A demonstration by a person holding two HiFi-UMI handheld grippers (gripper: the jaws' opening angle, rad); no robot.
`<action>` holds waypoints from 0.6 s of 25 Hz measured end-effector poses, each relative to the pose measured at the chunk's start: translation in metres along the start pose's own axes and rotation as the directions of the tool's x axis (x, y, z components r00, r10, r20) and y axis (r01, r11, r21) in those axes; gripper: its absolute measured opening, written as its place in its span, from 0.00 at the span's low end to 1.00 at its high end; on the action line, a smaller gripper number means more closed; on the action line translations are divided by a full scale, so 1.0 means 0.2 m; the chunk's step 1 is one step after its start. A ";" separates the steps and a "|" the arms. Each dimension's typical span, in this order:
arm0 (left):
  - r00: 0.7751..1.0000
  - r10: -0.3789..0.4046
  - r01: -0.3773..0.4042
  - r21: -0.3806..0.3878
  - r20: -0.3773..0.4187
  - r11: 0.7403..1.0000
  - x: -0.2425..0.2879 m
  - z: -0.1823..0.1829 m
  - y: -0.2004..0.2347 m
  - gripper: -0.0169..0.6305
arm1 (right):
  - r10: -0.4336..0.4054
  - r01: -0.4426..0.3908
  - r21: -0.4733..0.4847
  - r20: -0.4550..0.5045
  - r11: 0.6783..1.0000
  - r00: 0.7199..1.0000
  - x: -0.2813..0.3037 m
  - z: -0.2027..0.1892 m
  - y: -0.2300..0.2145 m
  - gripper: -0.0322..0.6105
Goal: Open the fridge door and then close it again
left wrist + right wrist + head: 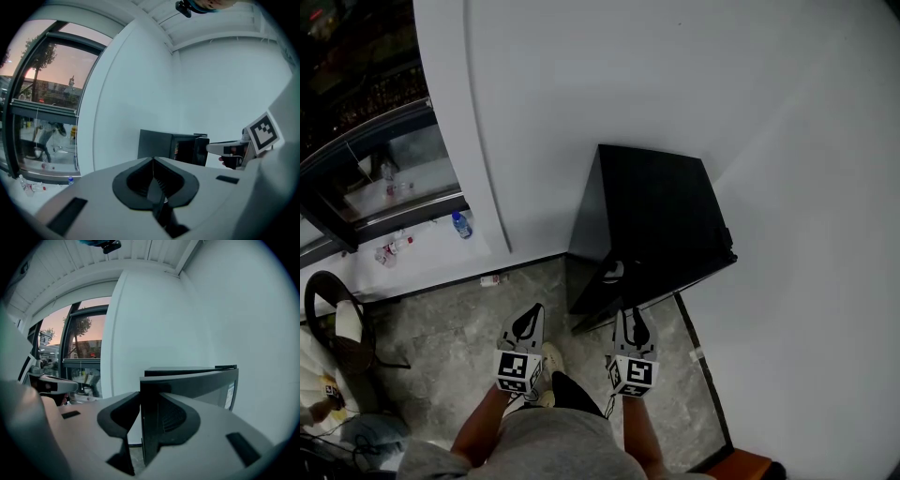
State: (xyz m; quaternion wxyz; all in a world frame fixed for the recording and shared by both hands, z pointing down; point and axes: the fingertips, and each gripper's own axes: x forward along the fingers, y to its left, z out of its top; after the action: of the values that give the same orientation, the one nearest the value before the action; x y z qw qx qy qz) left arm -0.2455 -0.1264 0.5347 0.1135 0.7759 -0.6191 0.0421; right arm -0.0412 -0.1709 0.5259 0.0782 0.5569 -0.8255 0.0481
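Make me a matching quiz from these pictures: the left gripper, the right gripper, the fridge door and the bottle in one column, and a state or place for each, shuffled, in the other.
Column one:
1. left gripper
2. right gripper
3. fridge door
4. bottle

Column two:
A. partly open
B. by the window
C. shut, with nothing between its jaws
D. clamped on the door's edge

Pairs: 1-C, 2-D, 3-A, 4-B
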 end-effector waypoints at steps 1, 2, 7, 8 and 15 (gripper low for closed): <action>1.000 0.002 -0.002 -0.001 -0.001 1.000 0.01 0.00 0.01 0.04 | 0.002 -0.002 0.000 0.000 1.000 1.000 0.01 0.00 0.00 0.27; 1.000 0.003 -0.003 -0.002 -0.002 1.000 0.01 0.00 0.01 0.04 | 0.003 -0.003 -0.001 0.000 1.000 1.000 0.02 0.00 0.00 0.27; 1.000 0.011 -0.011 -0.008 -0.004 1.000 0.03 -0.01 0.05 0.04 | 0.007 -0.007 -0.003 -0.002 1.000 1.000 0.07 -0.01 0.02 0.26; 1.000 0.011 -0.011 -0.009 -0.004 1.000 0.03 -0.01 0.06 0.04 | 0.007 -0.007 -0.004 -0.002 1.000 1.000 0.08 -0.01 0.02 0.26; 1.000 0.027 -0.027 -0.011 -0.011 1.000 0.06 -0.03 0.11 0.04 | 0.020 -0.020 -0.011 0.002 1.000 1.000 0.16 0.01 0.03 0.26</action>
State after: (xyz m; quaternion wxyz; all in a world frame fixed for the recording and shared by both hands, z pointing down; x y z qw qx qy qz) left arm -0.2636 -0.1412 0.5448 0.1203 0.7666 -0.6292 0.0444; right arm -0.0586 -0.1975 0.5305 0.0801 0.5481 -0.8314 0.0438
